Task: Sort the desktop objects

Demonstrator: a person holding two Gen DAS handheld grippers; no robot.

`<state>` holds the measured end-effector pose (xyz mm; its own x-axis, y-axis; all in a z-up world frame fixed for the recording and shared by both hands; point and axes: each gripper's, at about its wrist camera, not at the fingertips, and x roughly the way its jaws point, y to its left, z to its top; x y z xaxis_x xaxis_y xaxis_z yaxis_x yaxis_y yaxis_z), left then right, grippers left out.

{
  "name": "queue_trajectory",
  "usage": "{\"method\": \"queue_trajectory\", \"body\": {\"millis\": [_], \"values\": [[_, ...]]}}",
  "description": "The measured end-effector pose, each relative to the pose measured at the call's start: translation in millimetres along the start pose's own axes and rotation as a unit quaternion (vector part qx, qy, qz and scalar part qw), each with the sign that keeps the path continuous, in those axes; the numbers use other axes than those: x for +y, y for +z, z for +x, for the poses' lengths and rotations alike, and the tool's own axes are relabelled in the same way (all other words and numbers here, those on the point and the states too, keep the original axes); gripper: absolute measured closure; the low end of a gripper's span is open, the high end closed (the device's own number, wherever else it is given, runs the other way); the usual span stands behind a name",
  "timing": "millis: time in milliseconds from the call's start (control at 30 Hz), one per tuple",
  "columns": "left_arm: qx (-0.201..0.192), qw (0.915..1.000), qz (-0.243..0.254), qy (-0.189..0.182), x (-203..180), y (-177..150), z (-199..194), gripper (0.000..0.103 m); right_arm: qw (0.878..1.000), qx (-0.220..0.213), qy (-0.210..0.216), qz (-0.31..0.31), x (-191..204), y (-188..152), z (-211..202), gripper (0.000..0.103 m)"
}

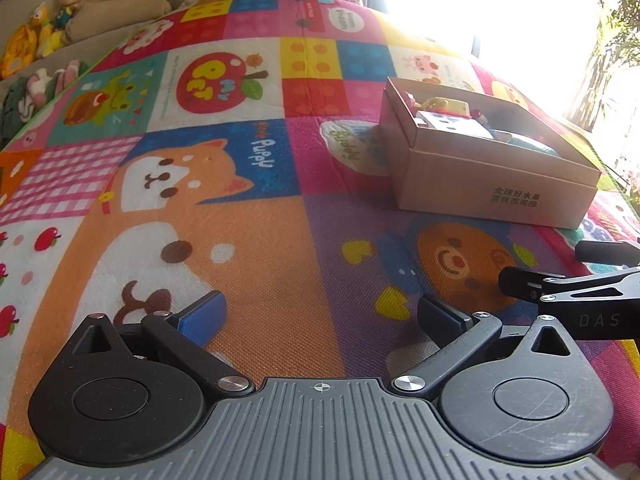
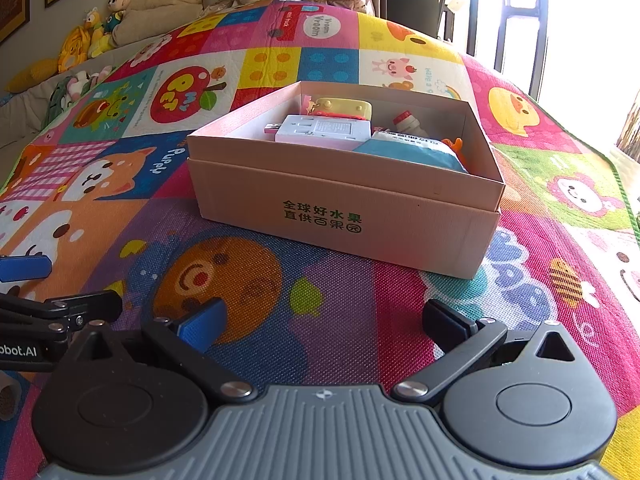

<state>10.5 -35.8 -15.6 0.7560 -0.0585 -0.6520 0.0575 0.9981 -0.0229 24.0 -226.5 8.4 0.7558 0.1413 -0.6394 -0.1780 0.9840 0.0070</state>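
An open cardboard box (image 2: 340, 216) with green print sits on the colourful play mat; it also shows in the left wrist view (image 1: 492, 188) at the right. Inside it lie a white power adapter (image 2: 324, 132), a yellow toy (image 2: 344, 108), a blue pouch (image 2: 412, 152), a small white bottle (image 2: 408, 122) and an orange piece (image 2: 456, 146). My right gripper (image 2: 324, 320) is open and empty, low over the mat in front of the box. My left gripper (image 1: 320, 312) is open and empty over the mat, left of the box.
The play mat (image 1: 256, 240) covers the surface. Plush toys (image 2: 92, 32) and cushions (image 2: 168, 4) line the far left edge. A bright window (image 1: 500, 8) is at the far right. Each gripper's arm shows at the other view's edge.
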Motion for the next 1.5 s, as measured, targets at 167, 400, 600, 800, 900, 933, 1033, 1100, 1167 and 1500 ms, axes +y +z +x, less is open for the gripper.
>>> {"method": "queue_trajectory", "body": {"millis": [167, 400, 600, 800, 900, 933, 1033, 1100, 1167, 1500], "values": [[0.001, 1.0, 0.004, 0.003, -3.9, 0.4, 1.2, 0.0, 1.0, 0.0, 0.001, 0.001, -1.9, -0.6, -0.4, 0.0], [0.001, 1.0, 0.003, 0.004, -2.6, 0.2, 1.0, 0.0, 1.0, 0.0, 0.001, 0.001, -0.9, -0.4, -0.8, 0.0], [0.003, 0.9999, 0.004, 0.014, -5.0, 1.6, 3.4, 0.0, 1.0, 0.0, 0.003, -0.001, -1.5, 0.3, -1.6, 0.0], [0.004, 0.9997, -0.001, 0.025, -13.6, 4.5, 8.5, 0.0, 1.0, 0.001, 0.014, -0.01, -7.4, 4.9, 2.5, 0.0], [0.004, 0.9996, -0.002, 0.027, -17.3, 4.4, 8.9, 0.0, 1.0, 0.001, 0.018, -0.013, -9.7, 6.6, 4.1, 0.0], [0.005, 0.9996, -0.002, 0.027, -19.0, 4.6, 9.6, 0.0, 1.0, 0.001, 0.02, -0.014, -10.9, 6.8, 4.7, 0.0], [0.005, 0.9996, -0.002, 0.028, -21.8, 4.4, 11.0, 0.0, 1.0, 0.001, 0.021, -0.015, -11.0, 6.8, 4.7, 0.0], [0.005, 0.9996, -0.002, 0.027, -21.3, 4.1, 11.3, 0.0, 1.0, 0.001, 0.019, -0.015, -9.6, 6.8, 4.4, 0.0], [0.005, 0.9997, -0.002, 0.026, -20.2, 3.8, 11.2, 0.0, 1.0, 0.001, 0.019, -0.014, -8.7, 6.4, 4.1, 0.0], [0.006, 0.9996, -0.007, 0.028, -37.1, 5.5, 12.8, 0.0, 1.0, 0.0, 0.019, -0.013, -15.3, 5.8, 4.7, 0.0]]}}
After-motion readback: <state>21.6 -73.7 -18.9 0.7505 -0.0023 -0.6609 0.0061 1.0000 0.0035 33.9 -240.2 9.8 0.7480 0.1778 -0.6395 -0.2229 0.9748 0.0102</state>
